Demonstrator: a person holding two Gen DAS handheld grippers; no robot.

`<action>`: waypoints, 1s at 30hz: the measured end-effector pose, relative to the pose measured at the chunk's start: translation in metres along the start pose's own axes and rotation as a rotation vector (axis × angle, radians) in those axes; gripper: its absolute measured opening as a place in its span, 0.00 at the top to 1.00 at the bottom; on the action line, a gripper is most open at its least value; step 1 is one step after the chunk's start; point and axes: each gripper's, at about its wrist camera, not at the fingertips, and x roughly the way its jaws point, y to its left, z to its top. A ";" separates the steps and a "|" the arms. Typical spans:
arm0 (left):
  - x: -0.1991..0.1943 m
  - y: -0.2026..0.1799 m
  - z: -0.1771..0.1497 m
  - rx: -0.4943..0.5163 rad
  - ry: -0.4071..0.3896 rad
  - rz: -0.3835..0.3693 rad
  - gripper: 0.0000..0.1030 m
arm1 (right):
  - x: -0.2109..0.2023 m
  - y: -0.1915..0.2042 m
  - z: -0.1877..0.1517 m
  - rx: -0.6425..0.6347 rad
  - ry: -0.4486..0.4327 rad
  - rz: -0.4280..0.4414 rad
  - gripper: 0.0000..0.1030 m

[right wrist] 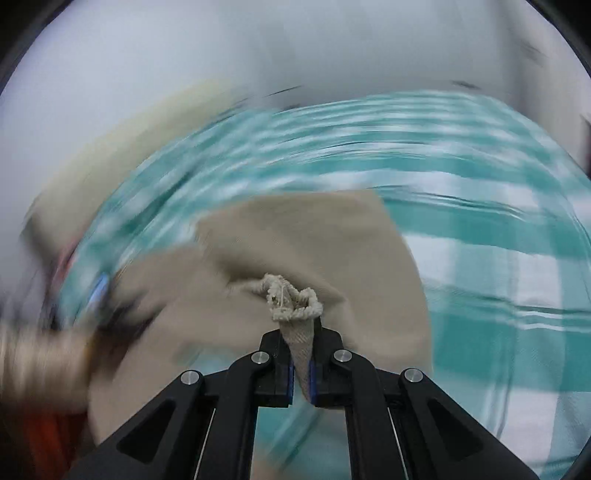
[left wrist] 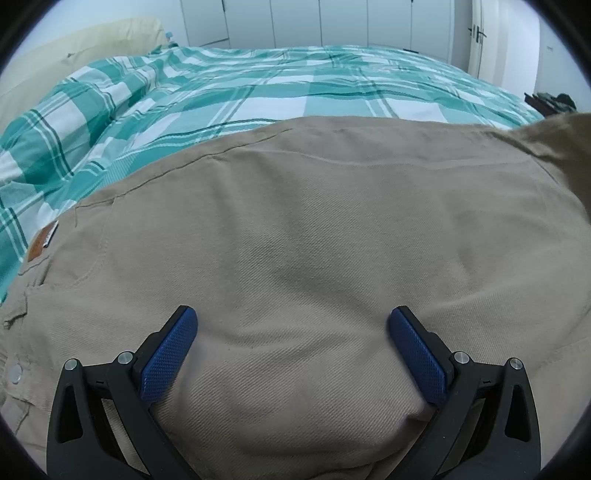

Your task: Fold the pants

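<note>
Beige pants (left wrist: pixel 314 229) lie spread on a bed with a green and white plaid cover (left wrist: pixel 258 88). Their waistband with a leather patch (left wrist: pixel 40 245) and a metal snap (left wrist: pixel 15 373) is at the left edge. My left gripper (left wrist: pixel 291 325) is open, its blue pads resting on the pants fabric near the waist. In the blurred right wrist view, my right gripper (right wrist: pixel 302 354) is shut on a frayed hem of the pants (right wrist: pixel 291 295) and holds it lifted above the bed, with the leg (right wrist: pixel 295 236) trailing away.
A cream pillow or headboard (left wrist: pixel 92 40) is at the bed's far left. White wardrobe doors (left wrist: pixel 314 22) and a door with a handle (left wrist: pixel 476 33) stand behind the bed. A dark object (left wrist: pixel 550 101) sits past the bed's right edge.
</note>
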 end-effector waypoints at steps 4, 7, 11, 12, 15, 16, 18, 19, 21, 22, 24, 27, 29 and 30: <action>0.000 -0.002 0.002 0.011 0.012 0.014 0.01 | -0.047 0.018 -0.072 -0.050 0.093 -0.061 0.94; -0.001 -0.004 0.005 0.024 0.029 0.032 0.01 | -0.077 -0.041 -0.125 0.147 0.133 -0.313 0.70; -0.012 -0.007 0.010 0.035 0.089 0.079 0.01 | -0.118 -0.120 -0.184 0.435 0.226 -0.753 0.26; -0.020 -0.008 0.010 0.041 0.110 0.090 0.01 | -0.127 -0.119 -0.187 0.461 0.203 -0.776 0.26; -0.054 -0.016 0.001 0.063 0.128 0.026 0.01 | -0.150 -0.073 -0.182 0.454 0.078 -0.722 0.25; -0.071 -0.022 -0.008 0.084 0.124 -0.026 0.01 | -0.148 -0.052 -0.178 0.424 0.058 -0.684 0.25; -0.099 -0.036 -0.027 0.142 0.118 -0.092 0.01 | -0.131 -0.011 -0.169 0.381 0.040 -0.592 0.25; -0.115 -0.046 -0.044 0.188 0.112 -0.111 0.01 | -0.124 0.011 -0.172 0.363 0.040 -0.544 0.25; -0.129 -0.058 -0.065 0.246 0.116 -0.120 0.01 | -0.092 0.066 -0.171 0.302 0.061 -0.447 0.25; -0.132 -0.064 -0.080 0.281 0.127 -0.112 0.01 | -0.076 0.084 -0.171 0.273 0.078 -0.424 0.25; -0.135 -0.063 -0.100 0.283 0.128 -0.080 0.01 | -0.031 0.121 -0.180 0.221 0.140 -0.386 0.25; -0.134 -0.034 -0.108 0.116 0.174 -0.129 0.01 | 0.016 0.140 -0.209 0.183 0.215 -0.443 0.20; -0.128 -0.016 -0.105 0.049 0.210 -0.164 0.01 | 0.013 0.137 -0.216 0.182 0.179 -0.435 0.18; -0.127 -0.012 -0.105 0.049 0.205 -0.154 0.01 | 0.011 0.134 -0.217 0.203 0.176 -0.417 0.18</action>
